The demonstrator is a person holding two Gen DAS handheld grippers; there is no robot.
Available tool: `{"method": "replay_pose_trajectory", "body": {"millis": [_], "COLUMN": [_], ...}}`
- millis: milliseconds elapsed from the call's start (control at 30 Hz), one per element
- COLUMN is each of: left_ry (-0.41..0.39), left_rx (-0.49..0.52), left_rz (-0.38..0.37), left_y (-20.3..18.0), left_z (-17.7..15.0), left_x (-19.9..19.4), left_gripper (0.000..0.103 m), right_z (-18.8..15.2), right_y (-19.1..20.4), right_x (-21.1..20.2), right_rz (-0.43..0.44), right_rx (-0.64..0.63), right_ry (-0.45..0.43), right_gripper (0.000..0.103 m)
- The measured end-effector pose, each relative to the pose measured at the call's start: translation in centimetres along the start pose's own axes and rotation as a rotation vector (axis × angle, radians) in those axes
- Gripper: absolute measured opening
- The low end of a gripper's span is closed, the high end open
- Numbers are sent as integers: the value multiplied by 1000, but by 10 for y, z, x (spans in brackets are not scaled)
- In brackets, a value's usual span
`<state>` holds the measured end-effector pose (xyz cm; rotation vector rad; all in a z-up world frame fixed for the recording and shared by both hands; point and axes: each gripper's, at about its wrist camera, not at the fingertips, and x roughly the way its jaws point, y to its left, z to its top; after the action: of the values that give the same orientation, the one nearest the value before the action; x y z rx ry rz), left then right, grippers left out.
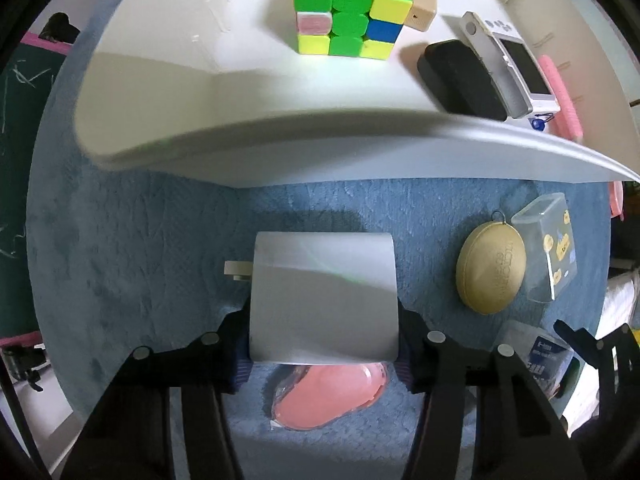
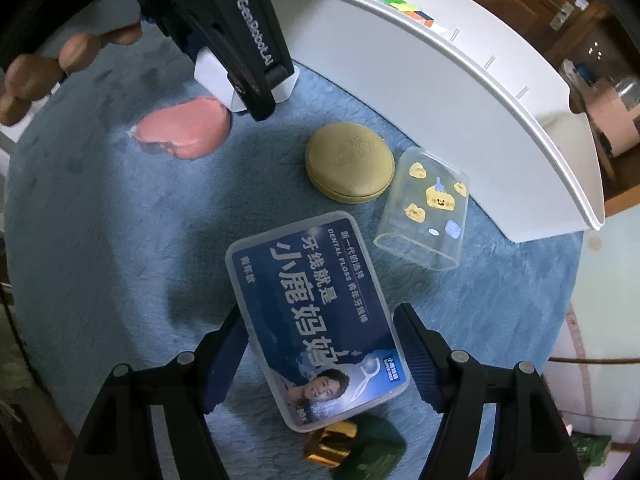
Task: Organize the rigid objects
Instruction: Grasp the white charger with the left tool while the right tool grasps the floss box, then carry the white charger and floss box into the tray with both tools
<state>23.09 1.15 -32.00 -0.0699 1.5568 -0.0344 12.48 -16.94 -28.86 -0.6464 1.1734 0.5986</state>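
A white block point(image 1: 324, 300) stands on the blue cloth, and my left gripper point(image 1: 322, 356) is shut on it, pads pressed to both of its sides. From the right wrist view the same gripper point(image 2: 256, 92) points down at the block point(image 2: 216, 76). A blue dental floss box point(image 2: 316, 320) lies flat and skewed between the fingers of my right gripper point(image 2: 320, 320), which flank it closely without visibly pressing. A pink flat piece point(image 1: 328, 392) lies just behind the white block.
The white tray point(image 1: 280, 128) holds a colour cube point(image 1: 352, 12), a wooden block point(image 1: 424, 0), a black case point(image 1: 460, 76) and a silver device point(image 1: 516, 68). On the cloth lie a round tan case point(image 2: 348, 164), a clear stickered cup point(image 2: 424, 216) and a gold-green item point(image 2: 348, 444).
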Motion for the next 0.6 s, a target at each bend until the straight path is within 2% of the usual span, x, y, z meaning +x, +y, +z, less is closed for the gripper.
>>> {"method": "replay_pose_trajectory", "body": {"millis": [233,433,600], "left_ry": [-50,-121,-208], "left_rx": [-16,11,37], "left_rz": [-23,-63,-76], "left_y": [14,17,1], "left_z": [-25,-53,-54], "left_x": [-19,-66,-117], "left_gripper": [59,59,59], "right_z": [-3,-2,6], "right_y": [5,-4,-20], "right_x": [-30,-63,-95], "right_rz": [8,27,66], "right_rx": [42,116,198], "right_ry": [-77,-151,-213], "right_gripper": [69,68,68]}}
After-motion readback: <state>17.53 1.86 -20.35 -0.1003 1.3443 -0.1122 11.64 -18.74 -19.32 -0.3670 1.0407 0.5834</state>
